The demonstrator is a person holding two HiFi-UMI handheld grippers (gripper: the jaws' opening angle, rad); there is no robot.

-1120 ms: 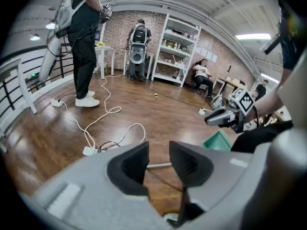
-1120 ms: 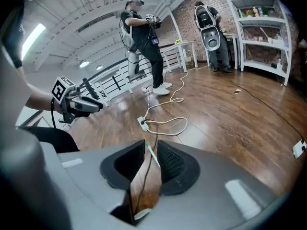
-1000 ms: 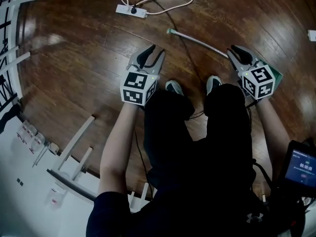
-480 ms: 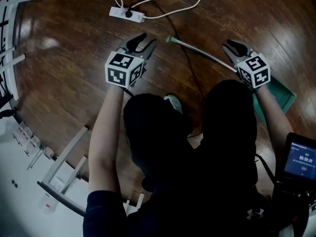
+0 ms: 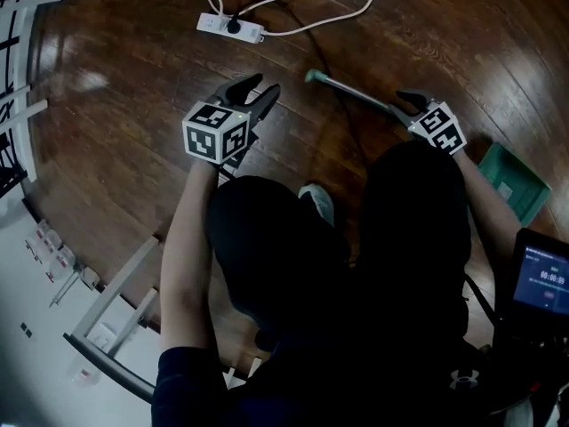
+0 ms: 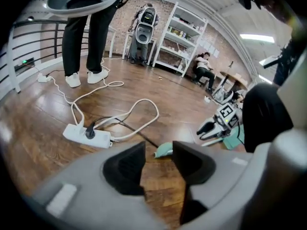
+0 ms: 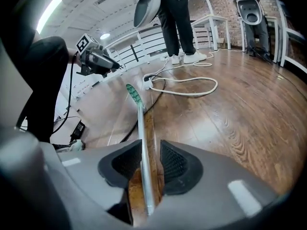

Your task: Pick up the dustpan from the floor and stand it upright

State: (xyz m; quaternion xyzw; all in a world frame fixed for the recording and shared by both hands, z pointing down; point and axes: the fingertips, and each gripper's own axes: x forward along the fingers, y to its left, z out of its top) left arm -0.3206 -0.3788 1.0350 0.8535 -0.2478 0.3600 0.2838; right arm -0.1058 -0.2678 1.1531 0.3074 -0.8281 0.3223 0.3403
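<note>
The dustpan lies on the wooden floor: its green pan (image 5: 514, 181) is at the right, and its thin metal handle (image 5: 356, 92) runs up-left to a green grip end (image 5: 310, 76). My right gripper (image 5: 409, 103) is down at the handle. In the right gripper view the handle (image 7: 143, 143) passes between the pads with a small gap on one side. This gripper (image 7: 151, 150) is open and its jaws are opening. My left gripper (image 5: 255, 92) hovers left of the grip end, open and still opening, with nothing in it. The grip end (image 6: 164, 150) shows just beyond this gripper (image 6: 158, 153).
A white power strip (image 5: 229, 27) with looping white cable lies beyond the grippers, and a black cable (image 5: 342, 118) crosses under the handle. A white rack (image 5: 116, 283) and railing (image 5: 18, 78) stand at the left. A person (image 6: 86, 42) stands farther off, near shelves (image 6: 184, 37).
Both grippers have sunk toward the floor and moved forward as the person crouched. The right gripper has come down around the dustpan handle. Both jaws stand wider than before.
</note>
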